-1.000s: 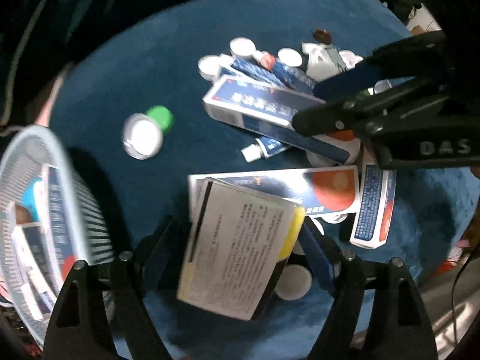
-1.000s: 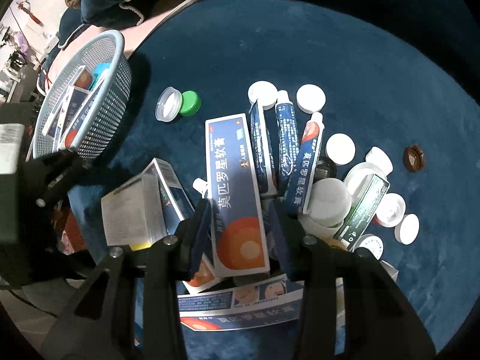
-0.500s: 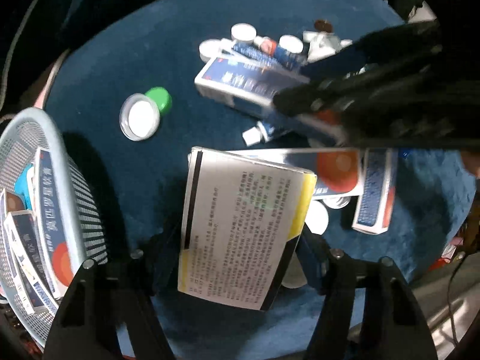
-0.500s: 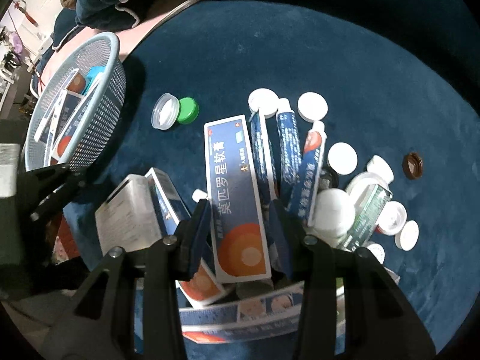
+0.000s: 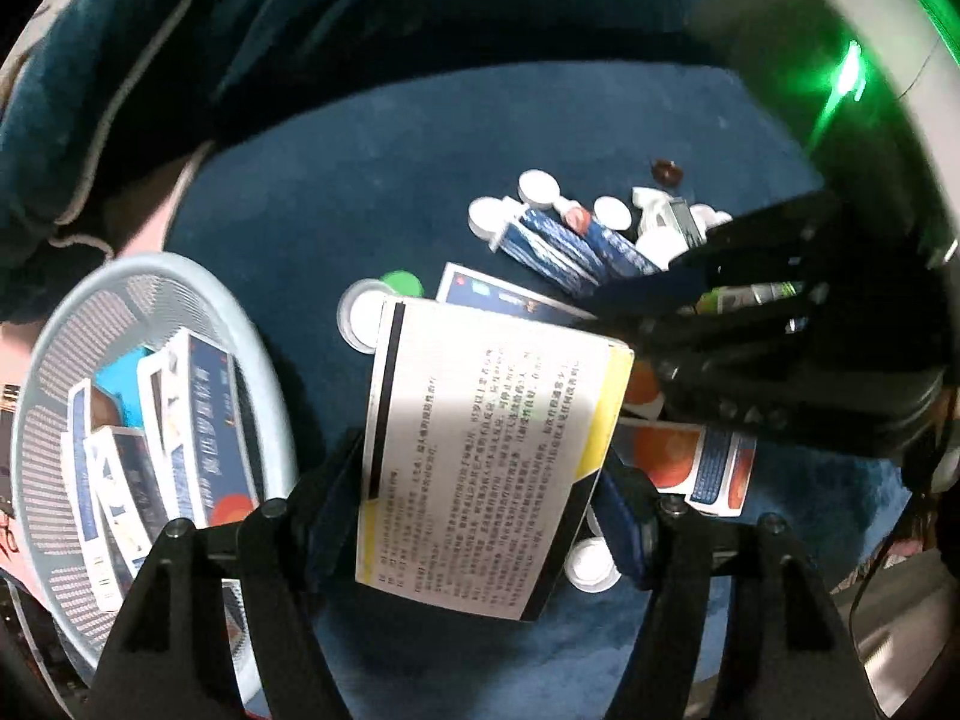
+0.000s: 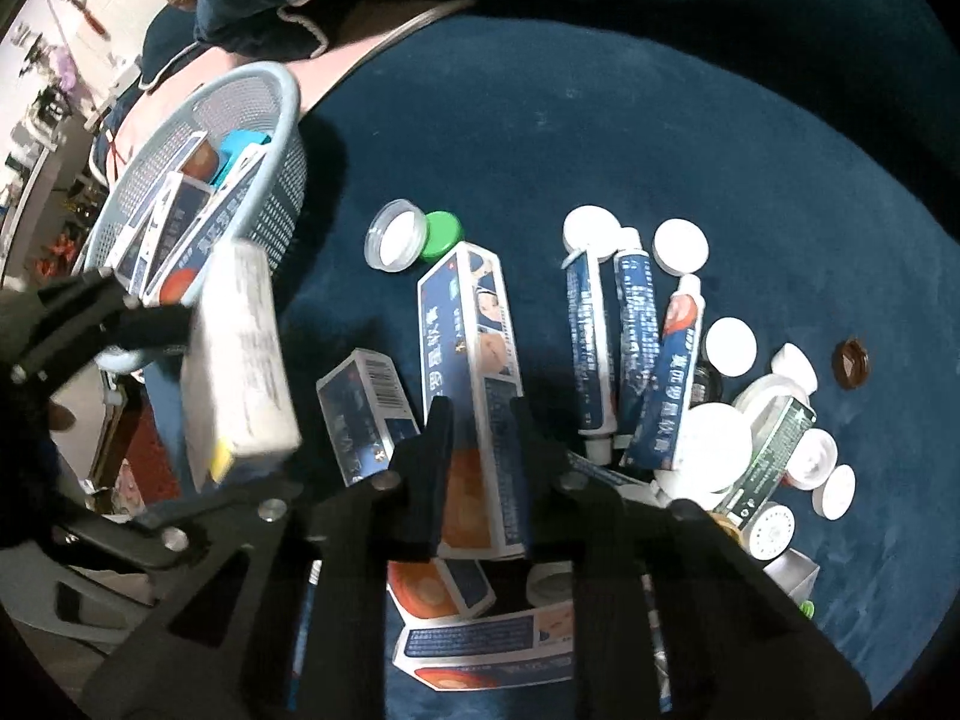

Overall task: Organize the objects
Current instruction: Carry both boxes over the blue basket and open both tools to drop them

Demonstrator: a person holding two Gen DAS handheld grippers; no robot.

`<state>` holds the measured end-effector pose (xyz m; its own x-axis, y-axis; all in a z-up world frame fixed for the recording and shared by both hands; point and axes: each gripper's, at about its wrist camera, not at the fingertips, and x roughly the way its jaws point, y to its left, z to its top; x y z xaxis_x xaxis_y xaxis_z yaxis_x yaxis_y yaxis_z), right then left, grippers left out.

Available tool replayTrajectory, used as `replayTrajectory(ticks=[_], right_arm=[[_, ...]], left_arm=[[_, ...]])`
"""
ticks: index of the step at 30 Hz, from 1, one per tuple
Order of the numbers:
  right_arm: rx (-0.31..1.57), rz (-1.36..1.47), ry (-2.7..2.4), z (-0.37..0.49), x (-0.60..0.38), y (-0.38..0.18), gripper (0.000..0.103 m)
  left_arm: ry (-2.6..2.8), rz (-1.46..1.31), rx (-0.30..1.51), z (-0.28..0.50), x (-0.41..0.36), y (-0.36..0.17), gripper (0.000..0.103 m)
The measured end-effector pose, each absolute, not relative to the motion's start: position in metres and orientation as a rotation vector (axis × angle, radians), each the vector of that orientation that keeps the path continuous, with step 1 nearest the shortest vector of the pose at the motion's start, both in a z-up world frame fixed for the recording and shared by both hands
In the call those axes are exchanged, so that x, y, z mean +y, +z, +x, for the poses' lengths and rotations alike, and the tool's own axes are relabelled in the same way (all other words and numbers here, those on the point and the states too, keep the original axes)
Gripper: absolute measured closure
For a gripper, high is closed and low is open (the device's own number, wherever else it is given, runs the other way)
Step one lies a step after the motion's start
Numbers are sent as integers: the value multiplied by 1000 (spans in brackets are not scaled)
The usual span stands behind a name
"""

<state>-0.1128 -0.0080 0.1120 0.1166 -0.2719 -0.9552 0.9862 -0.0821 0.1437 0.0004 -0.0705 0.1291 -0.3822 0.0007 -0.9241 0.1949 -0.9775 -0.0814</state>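
We've got two boxes in hand at once. L gripper (image 5: pixel 480 480) is clamped on the white box (image 5: pixel 486 456) w/ yellow end flaps, printed face toward the cam, fingers pinching its two long sides. R gripper (image 6: pixel 480 450) is clamped across the long blue ointment box (image 6: pixel 471 372), near its orange-dot end; that box's long axis runs straight out along the fingers, far end pointing toward the green cap (image 6: pixel 443 233) and clear lid (image 6: pixel 396 234).

Key relation: the basket (image 5: pixel 264 360) sits at the left edge of the blue cloth (image 6: pixel 600 150), and from the L gripper it lies just to the left, rim close beside the left finger. L is clearly the nearer hand; from the R view the basket is well off to the upper left, w/ the L gripper and its white box in between. So we judge L drops first, a short swing left over the rim, then R follows once L clears.

Basket already holds several blue boxes standing on edge, so we'd aim the white box at the gap nearer the rim.

Remaining pile, i.e. tubes (image 6: pixel 600 336), white caps (image 6: pixel 681 246) and more boxes, lies toward the right edge of the cloth, under and beyond R.
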Motion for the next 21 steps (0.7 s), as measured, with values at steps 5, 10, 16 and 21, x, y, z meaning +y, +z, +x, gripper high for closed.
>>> replayTrajectory(ticks=[5,10,16,21], right_arm=[[890,1127,-1317,-107,-13,107,37],[965,1116,-1334,-100,-22,91,38],[894,1111,-1340,-106,-25,105,65],[718,1099,-1360,-104,-26,141,65]], left_arm=[[-2524,1574,292,11,-82,147,31],[-2520,1528,313,24,-93,159,31],[-2501,1472,366,33,-110,165,31],[-2466,1393,431,43,-137,175,31]])
